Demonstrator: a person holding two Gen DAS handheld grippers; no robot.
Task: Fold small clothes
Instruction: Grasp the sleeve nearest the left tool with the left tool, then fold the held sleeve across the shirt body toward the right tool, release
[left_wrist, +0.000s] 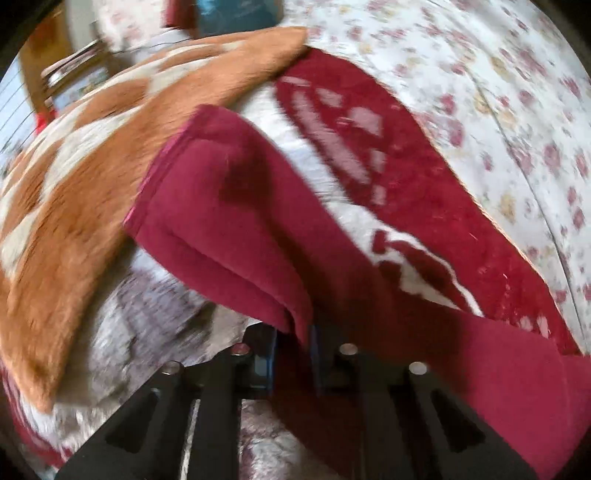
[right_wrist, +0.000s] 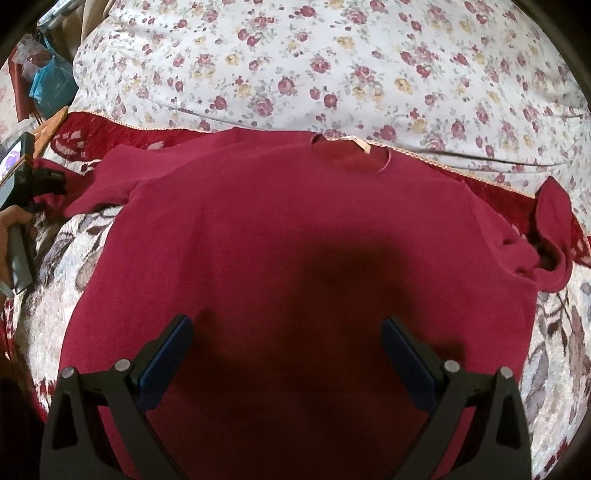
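Left hand-held gripper (left_wrist: 291, 354) is clenched on a fold of the dark red top (right_wrist: 295, 258), at its left sleeve, so the step in hand looks like the first sleeve fold. Right hand-held gripper (right_wrist: 288, 354) hangs released above the lower body of the garment, jaws wide apart, touching nothing. Both point steeply downward. The top lies spread flat, neckline away, on a patterned blanket (right_wrist: 55, 295) over the bed (right_wrist: 332, 55). Next, the pinched sleeve probably needs carrying inward across the chest without dragging the body.
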